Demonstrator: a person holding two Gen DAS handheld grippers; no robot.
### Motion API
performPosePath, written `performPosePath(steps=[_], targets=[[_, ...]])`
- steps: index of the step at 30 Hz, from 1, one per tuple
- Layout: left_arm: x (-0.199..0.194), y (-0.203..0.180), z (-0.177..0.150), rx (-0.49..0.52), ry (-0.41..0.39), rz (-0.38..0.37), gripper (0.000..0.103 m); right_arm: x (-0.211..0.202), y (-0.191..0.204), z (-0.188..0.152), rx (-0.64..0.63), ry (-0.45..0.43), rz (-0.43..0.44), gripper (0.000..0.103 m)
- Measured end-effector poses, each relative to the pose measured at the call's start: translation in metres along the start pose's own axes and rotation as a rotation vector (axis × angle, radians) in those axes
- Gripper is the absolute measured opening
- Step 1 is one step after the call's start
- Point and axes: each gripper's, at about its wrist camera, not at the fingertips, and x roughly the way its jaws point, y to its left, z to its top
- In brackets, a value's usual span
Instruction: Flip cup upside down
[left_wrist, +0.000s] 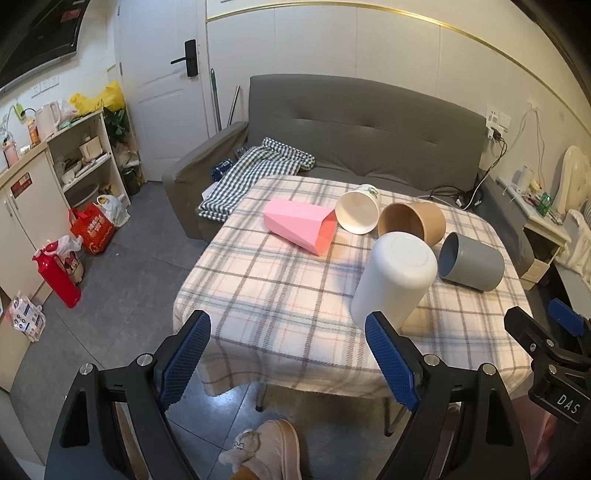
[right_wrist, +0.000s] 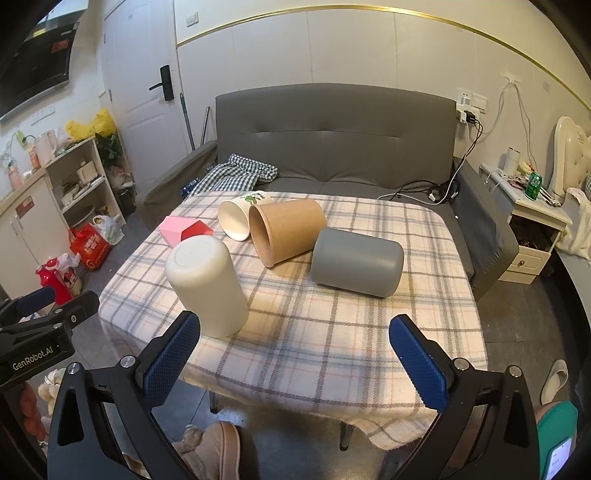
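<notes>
The white cup (left_wrist: 394, 278) stands upside down on the checked cloth of the counter (left_wrist: 280, 295), base up and mouth on the cloth, near the front edge; in the right wrist view the same white cup (right_wrist: 207, 284) sits just ahead of that gripper's left finger. Four more cups lie on their sides behind it: a pink faceted cup (left_wrist: 301, 226) with its mouth toward the middle of the counter; a white paper cup (left_wrist: 359, 213) with a green print, mouth toward the camera; a brown paper cup (left_wrist: 413, 222) just beside it; a grey cup (left_wrist: 471, 261) to the right, close to the white cup.

The left gripper (left_wrist: 288, 354) hovers at the near edge of the counter, jaws spread wide and holding nothing; its right finger overlaps the foot of the white cup in the picture, though whether they touch I cannot tell. The right gripper (right_wrist: 295, 358) hangs over the front of the counter, jaws likewise wide apart and empty.

A grey sofa (right_wrist: 332, 140) stands behind the counter, a checked blanket (right_wrist: 240, 173) lying on its seat; a fuzzy slipper (left_wrist: 266, 454) shows on the floor below.
</notes>
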Motion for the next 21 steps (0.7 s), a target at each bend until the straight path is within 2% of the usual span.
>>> performPosePath(steps=[21], targets=[[0.0029,-0.0009,-0.0002,-0.007,-0.001,-0.001,0.089,0.0046,0.0002,-0.0008,-0.004,0.002,-0.001,0.103]])
